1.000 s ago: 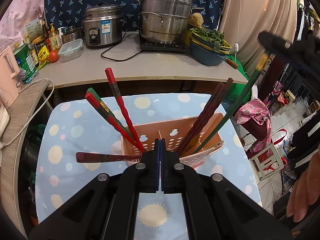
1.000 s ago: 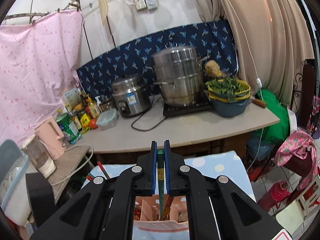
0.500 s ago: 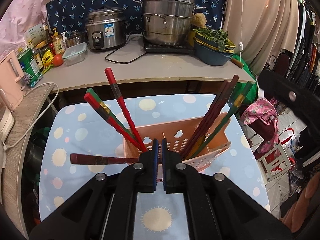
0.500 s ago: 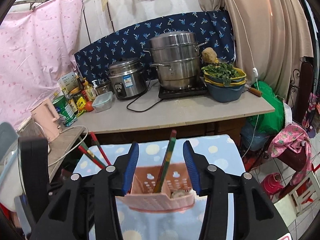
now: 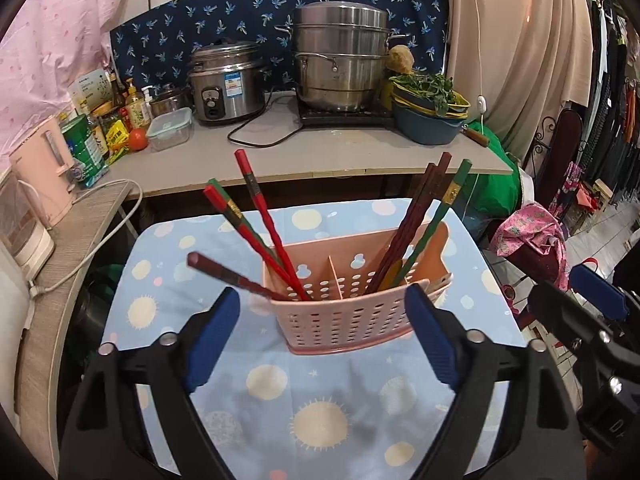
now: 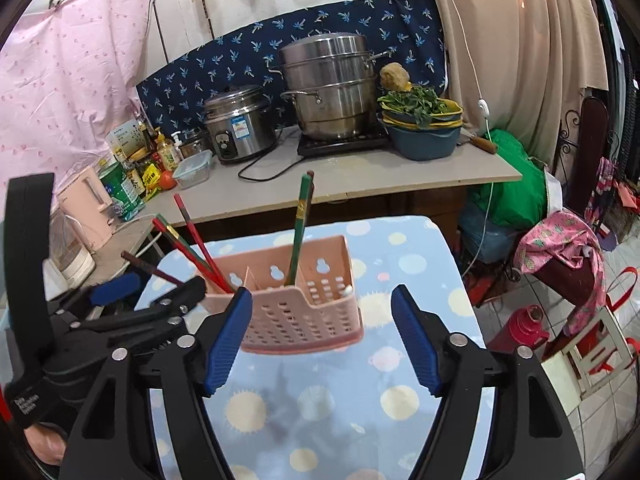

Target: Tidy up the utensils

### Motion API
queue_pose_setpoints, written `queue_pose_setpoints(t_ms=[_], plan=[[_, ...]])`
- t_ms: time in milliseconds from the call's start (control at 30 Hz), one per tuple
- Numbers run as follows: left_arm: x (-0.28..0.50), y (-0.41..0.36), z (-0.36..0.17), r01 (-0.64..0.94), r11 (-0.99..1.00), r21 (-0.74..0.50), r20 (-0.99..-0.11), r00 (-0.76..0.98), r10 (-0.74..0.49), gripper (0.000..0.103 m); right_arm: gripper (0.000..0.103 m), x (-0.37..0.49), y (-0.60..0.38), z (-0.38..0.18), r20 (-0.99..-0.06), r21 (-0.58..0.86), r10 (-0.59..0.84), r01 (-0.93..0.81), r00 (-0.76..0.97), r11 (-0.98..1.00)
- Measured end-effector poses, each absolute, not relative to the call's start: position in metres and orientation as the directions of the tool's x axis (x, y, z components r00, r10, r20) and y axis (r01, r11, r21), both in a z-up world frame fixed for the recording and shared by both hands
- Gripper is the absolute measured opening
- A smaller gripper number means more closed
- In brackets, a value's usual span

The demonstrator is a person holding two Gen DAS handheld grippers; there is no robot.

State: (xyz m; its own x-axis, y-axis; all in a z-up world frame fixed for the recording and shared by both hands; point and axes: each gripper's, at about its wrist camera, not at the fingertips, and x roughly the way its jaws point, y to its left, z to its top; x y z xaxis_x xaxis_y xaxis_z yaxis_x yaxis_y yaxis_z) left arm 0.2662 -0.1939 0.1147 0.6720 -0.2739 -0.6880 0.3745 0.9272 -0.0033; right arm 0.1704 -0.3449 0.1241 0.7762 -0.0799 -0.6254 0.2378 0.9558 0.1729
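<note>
Chopsticks (image 5: 260, 216) are seen leaning outward in a pink perforated caddy (image 5: 348, 316), which stands on a bench covered by a blue spotted cloth (image 5: 320, 420). Red ones and a dark one are fanned in the left compartment; brown ones and a green one (image 6: 298, 232) are propped in the right, apparently sorted that way. The left hand-held gripper (image 5: 322, 340) is opening, nothing between its jaws. The right hand-held gripper (image 6: 322, 340) is likewise opening and empty, just before the caddy.
</note>
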Motion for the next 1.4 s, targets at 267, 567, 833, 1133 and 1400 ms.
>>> queue_pose_setpoints(t_ms=[267, 567, 833, 1133, 1400], plan=[[0.243, -0.18, 0.108, 0.323, 0.946, 0.019, -0.69, 0.689, -0.222, 0.093, 0.078, 0.153, -0.329, 0.104, -0.658, 0.112, -0.111, 0.242, 0.745, 0.964], [0.229, -0.165, 0.09, 0.292, 0.956, 0.032, -0.718, 0.672, -0.181, 0.094, 0.078, 0.145, -0.312, 0.09, -0.675, 0.067, -0.131, 0.238, 0.726, 0.969], [0.226, -0.16, 0.085, 0.283, 0.959, 0.037, -0.731, 0.662, -0.167, 0.094, 0.078, 0.142, -0.306, 0.085, -0.681, 0.052, -0.144, 0.244, 0.718, 0.968], [0.221, -0.157, 0.081, 0.278, 0.96, 0.034, -0.738, 0.655, -0.163, 0.094, 0.078, 0.136, -0.302, 0.083, -0.688, 0.042, -0.158, 0.256, 0.709, 0.966], [0.218, -0.155, 0.076, 0.267, 0.963, 0.044, -0.745, 0.651, -0.146, 0.094, 0.079, 0.134, -0.3, 0.078, -0.698, 0.035, -0.161, 0.258, 0.698, 0.966]])
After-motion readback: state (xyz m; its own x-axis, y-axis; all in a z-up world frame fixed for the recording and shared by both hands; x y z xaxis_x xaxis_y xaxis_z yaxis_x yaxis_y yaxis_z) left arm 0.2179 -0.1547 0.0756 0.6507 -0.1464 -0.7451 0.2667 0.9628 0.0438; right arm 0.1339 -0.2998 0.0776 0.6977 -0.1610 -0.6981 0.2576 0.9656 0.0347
